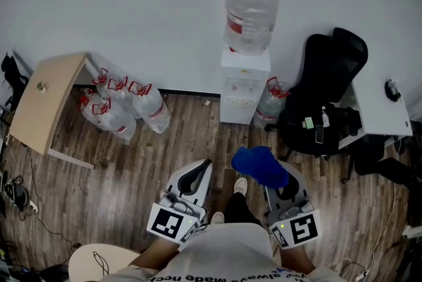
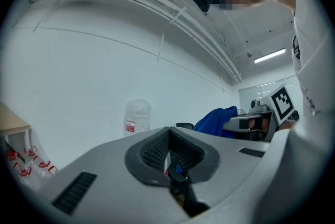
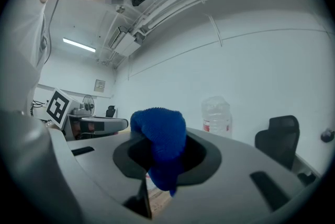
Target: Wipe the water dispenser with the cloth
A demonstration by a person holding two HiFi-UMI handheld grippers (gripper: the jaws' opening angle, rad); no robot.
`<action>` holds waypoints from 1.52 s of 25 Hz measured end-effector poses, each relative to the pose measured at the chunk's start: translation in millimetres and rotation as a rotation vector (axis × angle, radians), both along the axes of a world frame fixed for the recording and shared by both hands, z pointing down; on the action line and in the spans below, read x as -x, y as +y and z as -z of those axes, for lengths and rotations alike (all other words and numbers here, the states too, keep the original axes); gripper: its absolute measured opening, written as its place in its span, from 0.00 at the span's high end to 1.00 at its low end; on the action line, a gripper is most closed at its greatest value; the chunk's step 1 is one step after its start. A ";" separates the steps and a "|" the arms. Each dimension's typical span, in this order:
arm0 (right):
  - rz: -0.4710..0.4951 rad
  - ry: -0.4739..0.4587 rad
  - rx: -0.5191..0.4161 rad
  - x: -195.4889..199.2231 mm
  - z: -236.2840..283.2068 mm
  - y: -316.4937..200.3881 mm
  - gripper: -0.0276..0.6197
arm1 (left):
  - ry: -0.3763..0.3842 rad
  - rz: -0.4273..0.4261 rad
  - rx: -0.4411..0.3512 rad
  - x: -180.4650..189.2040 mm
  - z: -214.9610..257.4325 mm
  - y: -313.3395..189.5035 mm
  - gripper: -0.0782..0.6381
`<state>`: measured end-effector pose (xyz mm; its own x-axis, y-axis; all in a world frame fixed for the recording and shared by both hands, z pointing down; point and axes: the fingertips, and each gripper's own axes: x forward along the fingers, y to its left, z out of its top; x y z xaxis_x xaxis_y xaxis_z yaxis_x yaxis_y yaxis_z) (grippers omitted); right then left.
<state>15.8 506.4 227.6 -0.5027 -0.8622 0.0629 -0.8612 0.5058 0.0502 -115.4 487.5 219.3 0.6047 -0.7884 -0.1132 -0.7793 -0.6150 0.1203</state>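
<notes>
The person stands on a wood-plank floor (image 1: 165, 162), facing a white box-shaped water dispenser (image 1: 244, 80) that stands against the far wall. A large clear plastic bottle (image 1: 250, 9) sits upside down on top of the dispenser.

The right gripper (image 1: 285, 187) has its fingers clamped on a bright blue fuzzy cloth (image 1: 260, 166). The cloth bulges up and out past the fingertips and is held in the air, near the person and well apart from the dispenser.

The left gripper (image 1: 198, 174) is just left of it, its fingers (image 2: 157, 149) clenched together with nothing between them.

Empty clear water bottles (image 1: 125, 106) lie on the floor at far left beside a light wooden table (image 1: 46, 99). A black office chair (image 1: 330, 70) stands right of the dispenser.
</notes>
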 end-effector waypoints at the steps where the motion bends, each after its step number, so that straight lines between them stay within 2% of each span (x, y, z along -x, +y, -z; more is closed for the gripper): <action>1: -0.002 0.000 -0.002 -2.3 0.8 -5.6 0.81 | -0.002 -0.001 -0.001 -2.3 0.4 -6.5 0.86; 9: -0.017 -0.010 0.001 -34.5 2.7 -56.2 0.81 | -0.008 -0.027 -0.008 -38.6 6.6 -58.5 0.86; 38: 0.035 -0.005 -0.001 -146.2 11.6 -249.7 0.81 | -0.024 0.005 -0.019 -152.6 22.3 -252.5 0.86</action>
